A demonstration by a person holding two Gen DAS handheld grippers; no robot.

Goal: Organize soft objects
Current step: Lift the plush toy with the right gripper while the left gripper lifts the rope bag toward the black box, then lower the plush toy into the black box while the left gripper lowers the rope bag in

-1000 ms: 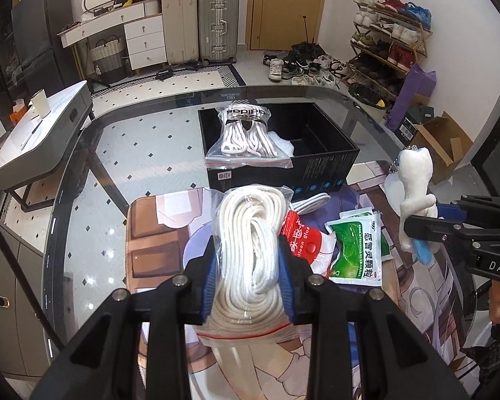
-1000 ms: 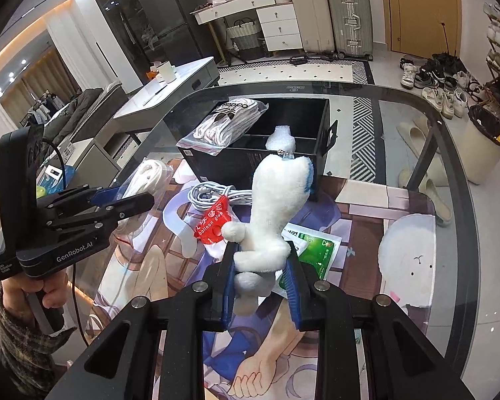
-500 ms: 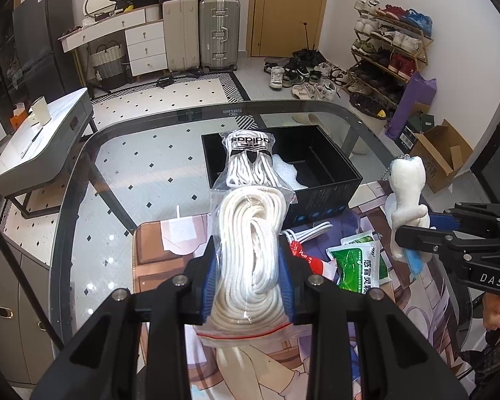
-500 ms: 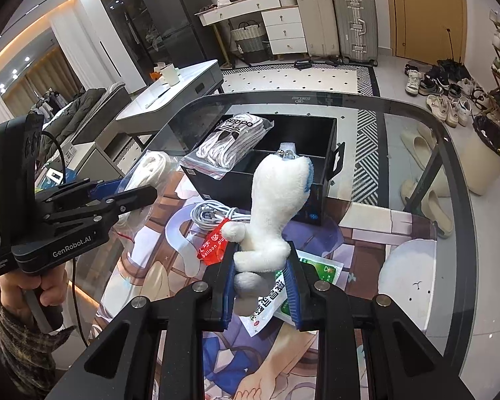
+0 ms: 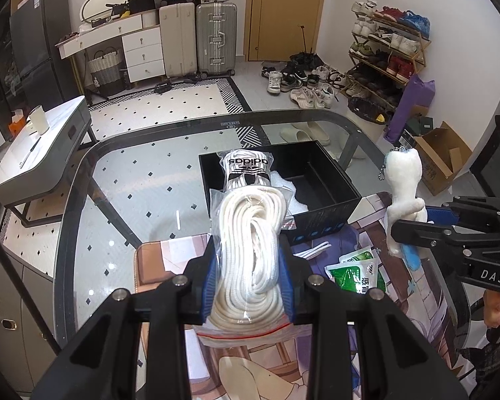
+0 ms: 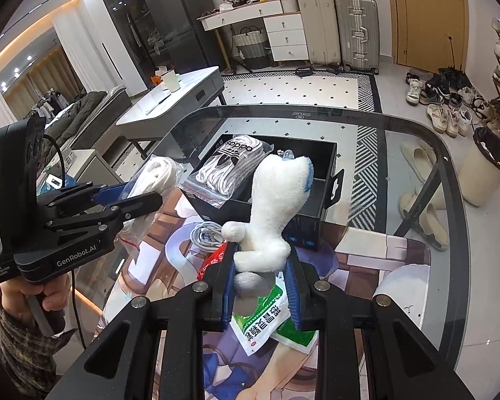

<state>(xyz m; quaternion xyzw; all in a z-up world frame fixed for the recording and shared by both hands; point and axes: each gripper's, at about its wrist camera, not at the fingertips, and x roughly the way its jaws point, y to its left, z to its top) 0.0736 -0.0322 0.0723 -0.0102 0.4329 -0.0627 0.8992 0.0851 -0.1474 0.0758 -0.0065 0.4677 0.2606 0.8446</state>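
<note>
My left gripper [image 5: 248, 280] is shut on a clear zip bag of coiled white rope [image 5: 250, 243], held up above the printed mat [image 5: 163, 260]. In the right wrist view that same bag of rope [image 6: 156, 180] hangs from the left gripper [image 6: 150, 196]. My right gripper [image 6: 261, 286] is shut on the lower end of a white plush toy [image 6: 273, 206], which stands upright with a ball chain at its top. The plush toy [image 5: 401, 193] also shows at the right of the left wrist view. Beyond both sits a black divided box [image 6: 320, 180] with a bag of white laces [image 6: 226, 166] leaning on its left rim.
On the mat lie green sachets [image 6: 266, 320], a red packet [image 6: 213, 260] and a coiled white cable [image 6: 205, 233]. The glass table's dark rim [image 6: 443, 166] curves round the far side. A white side table [image 5: 36, 153] stands to the left, a bin [image 6: 483, 170] to the right.
Both grippers have risen and drawn back a little with their loads, so the black box and the mat items look smaller and lower. Neither grip has changed.
</note>
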